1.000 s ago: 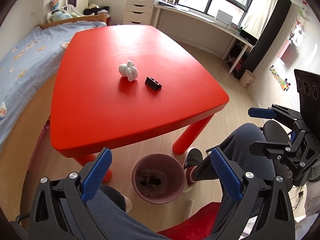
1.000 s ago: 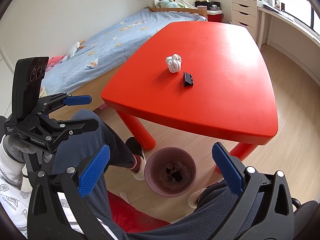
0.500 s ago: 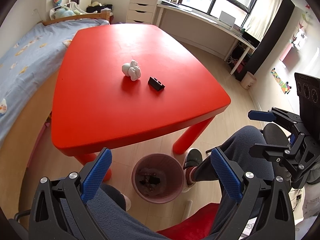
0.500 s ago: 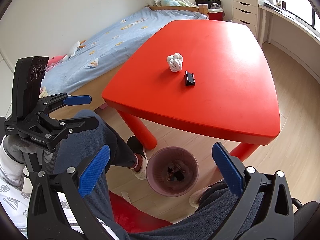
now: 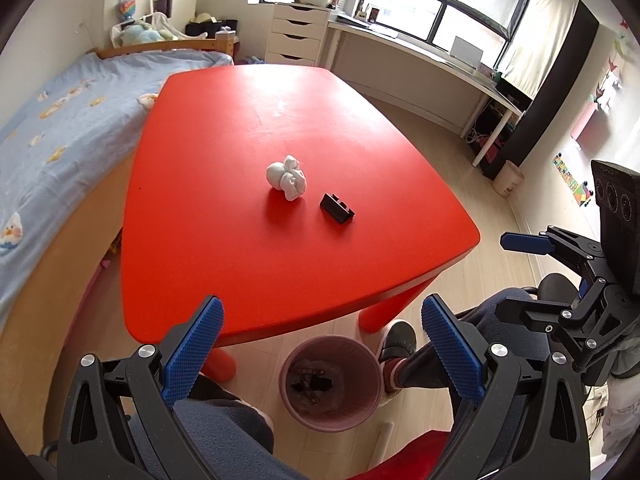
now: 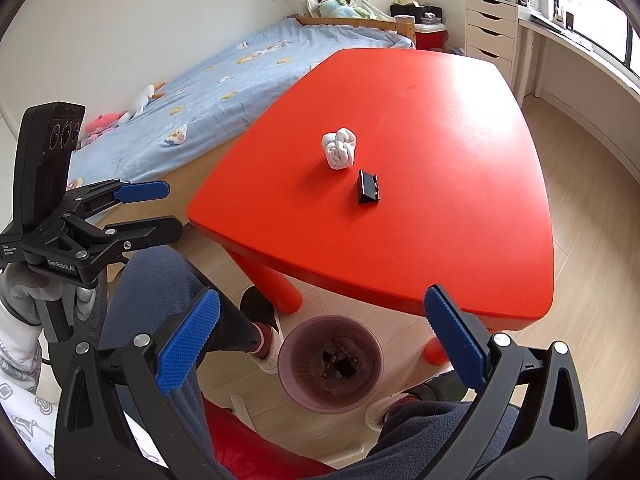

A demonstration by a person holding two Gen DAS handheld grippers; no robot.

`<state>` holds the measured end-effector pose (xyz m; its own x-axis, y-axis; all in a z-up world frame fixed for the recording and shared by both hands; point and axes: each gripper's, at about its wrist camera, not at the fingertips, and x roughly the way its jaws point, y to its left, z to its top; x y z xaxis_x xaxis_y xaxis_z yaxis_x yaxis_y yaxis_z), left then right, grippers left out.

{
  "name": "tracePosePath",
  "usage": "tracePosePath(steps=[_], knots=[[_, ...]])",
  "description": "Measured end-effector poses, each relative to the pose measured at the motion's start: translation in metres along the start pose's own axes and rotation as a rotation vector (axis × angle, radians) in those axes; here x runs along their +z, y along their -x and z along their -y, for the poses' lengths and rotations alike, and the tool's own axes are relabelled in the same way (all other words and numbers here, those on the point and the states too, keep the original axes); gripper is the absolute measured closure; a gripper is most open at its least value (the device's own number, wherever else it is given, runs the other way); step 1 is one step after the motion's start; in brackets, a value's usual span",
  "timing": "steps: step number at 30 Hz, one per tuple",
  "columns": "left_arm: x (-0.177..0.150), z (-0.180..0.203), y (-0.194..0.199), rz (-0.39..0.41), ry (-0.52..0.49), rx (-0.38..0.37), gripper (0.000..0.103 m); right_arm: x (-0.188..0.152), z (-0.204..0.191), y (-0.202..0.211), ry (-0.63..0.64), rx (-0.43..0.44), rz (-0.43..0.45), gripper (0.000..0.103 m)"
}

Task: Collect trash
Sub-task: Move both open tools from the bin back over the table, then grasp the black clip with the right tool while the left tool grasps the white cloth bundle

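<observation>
A crumpled white tissue and a small black plastic piece lie side by side near the middle of the red table. A pink waste bin with dark scraps inside stands on the floor below the table's near edge. My left gripper is open and empty, held above my lap short of the table. My right gripper is open and empty too, above the bin. Each gripper shows in the other's view, the right and the left.
A bed with a blue cover runs along the table's left side. A white drawer unit and a long desk stand under the window at the back. My legs and feet are beside the bin.
Both grippers have risen and tilted slightly toward the table; the tissue and black piece sit a little lower and nearer in both views. Nothing on the table has moved.
</observation>
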<state>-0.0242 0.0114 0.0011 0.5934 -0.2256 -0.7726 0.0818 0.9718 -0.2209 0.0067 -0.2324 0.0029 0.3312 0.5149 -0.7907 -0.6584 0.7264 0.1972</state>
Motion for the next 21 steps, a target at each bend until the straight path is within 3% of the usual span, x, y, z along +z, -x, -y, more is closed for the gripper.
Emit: tracePosePath(steps=[11,21], knots=[[0.056,-0.022,-0.032,-0.004,0.050,0.025,0.008,0.057,0.011,-0.040,0.051,-0.026,-0.024,0.003],[0.095,-0.034,-0.079,-0.064,0.126,0.035,0.008,0.086,0.026,-0.087,0.026,-0.042,-0.090,0.003]])
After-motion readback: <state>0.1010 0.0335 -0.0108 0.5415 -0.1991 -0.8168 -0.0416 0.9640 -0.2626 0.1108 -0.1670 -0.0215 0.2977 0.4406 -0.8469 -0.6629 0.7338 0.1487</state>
